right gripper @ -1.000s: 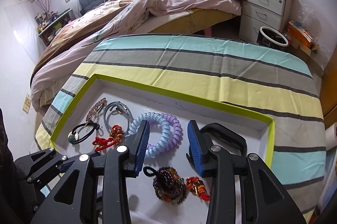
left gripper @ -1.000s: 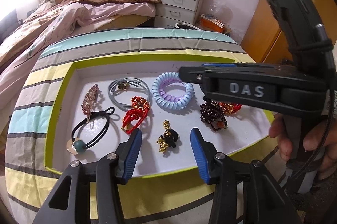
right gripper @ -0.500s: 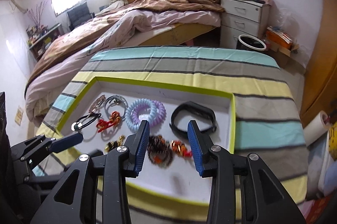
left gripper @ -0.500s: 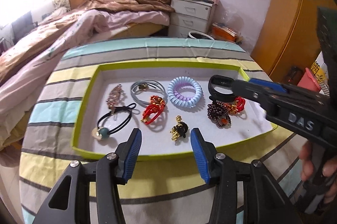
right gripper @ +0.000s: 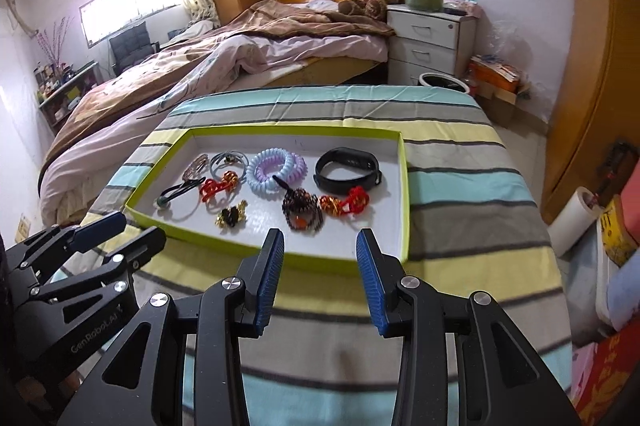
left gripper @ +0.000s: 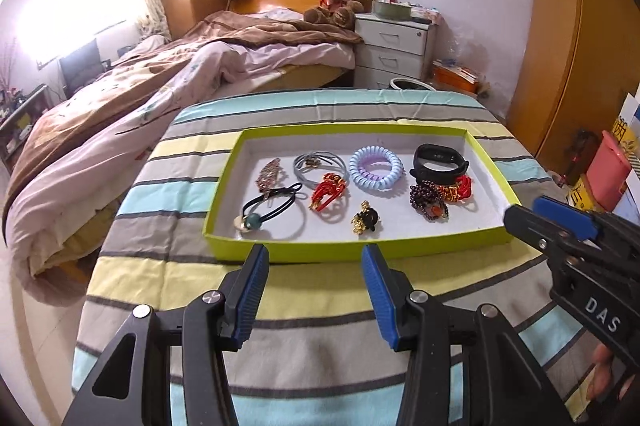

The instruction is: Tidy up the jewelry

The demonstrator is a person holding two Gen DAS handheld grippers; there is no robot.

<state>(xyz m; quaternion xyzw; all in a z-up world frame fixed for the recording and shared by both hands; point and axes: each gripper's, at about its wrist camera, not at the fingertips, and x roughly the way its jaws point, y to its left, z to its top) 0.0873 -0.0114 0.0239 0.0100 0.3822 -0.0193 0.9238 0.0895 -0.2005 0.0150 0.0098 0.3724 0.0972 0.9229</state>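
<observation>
- On the striped tablecloth: a shallow lime-green tray with low walls all round, near wall facing both grippers.
- Between that near wall and the table's front edge: a broad band of bare cloth, with both tools held over it.
- Beyond the far wall: more striped cloth, then the bed and a white drawer unit.
- Inside the tray, back row: beaded hair clip, grey hair tie, blue-and-lilac spiral hair tie, black fitness band.
- Front row: black hair tie with a teal bead, red knotted bracelet, gold-and-black charm, dark beaded bracelet touching a red-and-gold one.
- Front right corner of the tray floor bare.
- Left gripper: blue pads spread wide, nothing between them, short of the tray wall.
- Right gripper: likewise gaping and unladen, just before the near wall.
</observation>
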